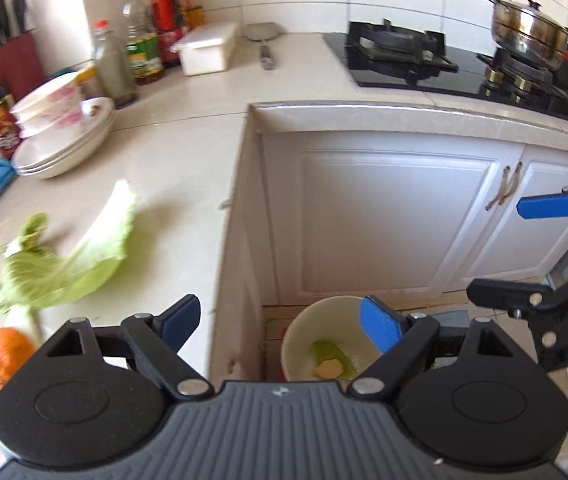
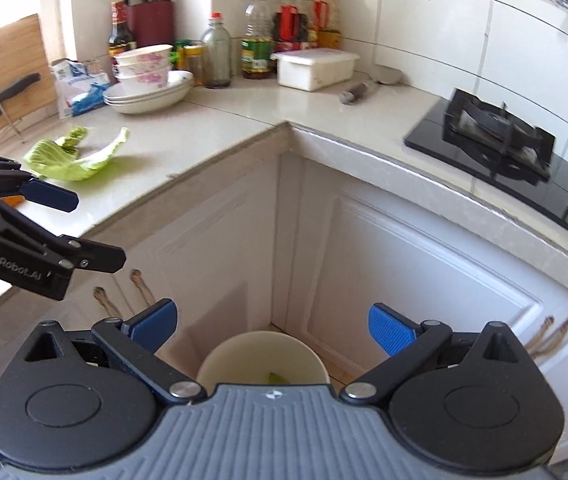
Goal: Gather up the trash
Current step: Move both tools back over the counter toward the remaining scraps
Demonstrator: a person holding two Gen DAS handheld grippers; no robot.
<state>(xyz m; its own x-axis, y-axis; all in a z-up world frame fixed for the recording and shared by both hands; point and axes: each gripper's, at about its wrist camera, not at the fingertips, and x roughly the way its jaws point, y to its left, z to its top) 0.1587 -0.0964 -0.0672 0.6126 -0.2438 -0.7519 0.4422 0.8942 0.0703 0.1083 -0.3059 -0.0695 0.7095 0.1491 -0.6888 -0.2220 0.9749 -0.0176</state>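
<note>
Pale green cabbage leaves lie on the beige counter, with orange peel beside them near the counter's edge. A white bin stands on the floor in the cabinet corner. It holds a green scrap and a yellowish piece. My left gripper hangs open and empty, above the counter edge and the bin. My right gripper is also open and empty, straight above the bin.
Stacked plates and floral bowls, several bottles, a white lidded box, a knife block and a spatula line the back of the counter. A hob carries a steel pot. White cabinet doors close the corner.
</note>
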